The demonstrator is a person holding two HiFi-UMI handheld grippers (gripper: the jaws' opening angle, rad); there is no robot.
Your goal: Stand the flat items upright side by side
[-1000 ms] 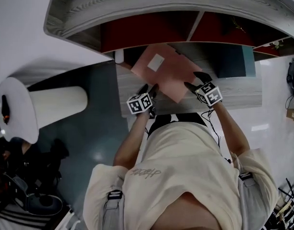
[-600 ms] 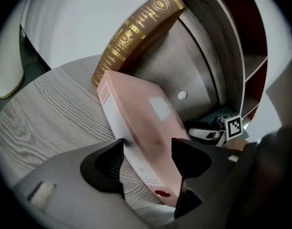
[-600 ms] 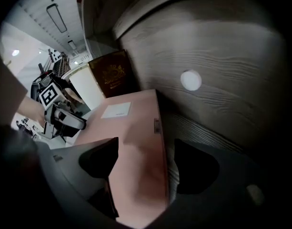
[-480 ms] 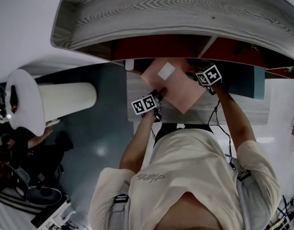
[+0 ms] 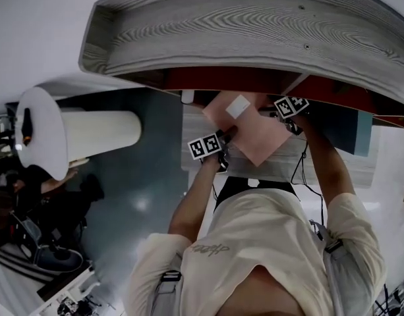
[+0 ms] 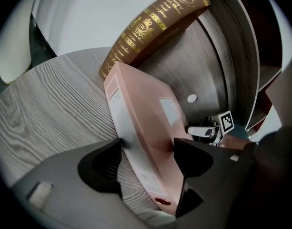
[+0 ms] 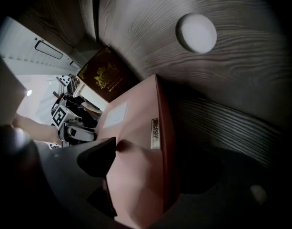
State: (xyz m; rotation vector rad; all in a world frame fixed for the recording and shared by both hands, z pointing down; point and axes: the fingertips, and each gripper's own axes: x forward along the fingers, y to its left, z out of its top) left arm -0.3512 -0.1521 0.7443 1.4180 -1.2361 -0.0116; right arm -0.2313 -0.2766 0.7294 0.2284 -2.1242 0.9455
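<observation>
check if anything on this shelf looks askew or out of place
yes: the brown book leans diagonally instead of standing upright, and the pink binder next to it on the shelf slants too.

Brown book leaning behind pink folder, bare wood shelf left

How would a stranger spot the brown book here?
Start at the grey wood-grain shelf and find the pink folder on its board. Just behind it leans the brown book, tilted; its dark spine with gold lettering sets it apart from the pale pink folder.
</observation>
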